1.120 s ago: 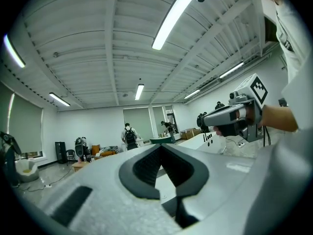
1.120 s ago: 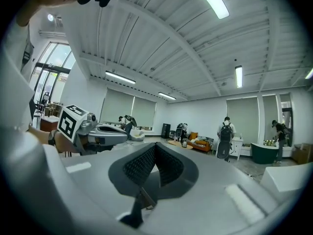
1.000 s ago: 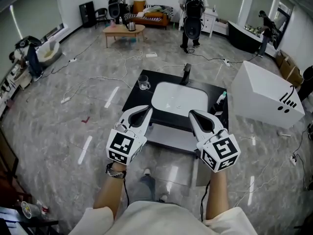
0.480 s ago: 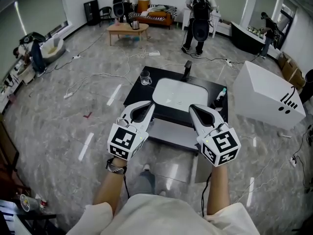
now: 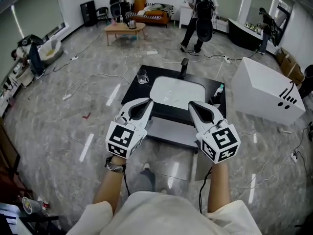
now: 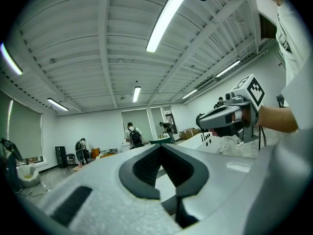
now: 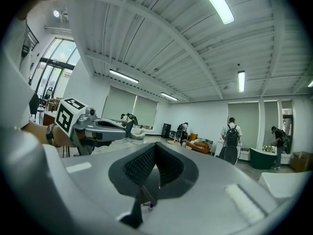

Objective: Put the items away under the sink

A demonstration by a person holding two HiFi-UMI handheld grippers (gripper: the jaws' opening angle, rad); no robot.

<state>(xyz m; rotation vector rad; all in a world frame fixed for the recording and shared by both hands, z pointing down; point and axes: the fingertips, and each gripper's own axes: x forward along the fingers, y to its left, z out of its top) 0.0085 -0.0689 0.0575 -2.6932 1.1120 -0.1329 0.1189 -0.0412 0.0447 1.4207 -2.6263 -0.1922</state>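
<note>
near the glossy black counter (image 5: pixel 133 96) and rounded white sink (image 5: pixel 176 94), left tongs (image 5: pixel 145 103) and right tongs (image 5: pixel 192 105) are closed, empty.

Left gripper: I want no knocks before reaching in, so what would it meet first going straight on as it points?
Likely the black sink counter at its front edge, then the white basin behind it. Height is unclear, so the left gripper might pass above both.
</note>
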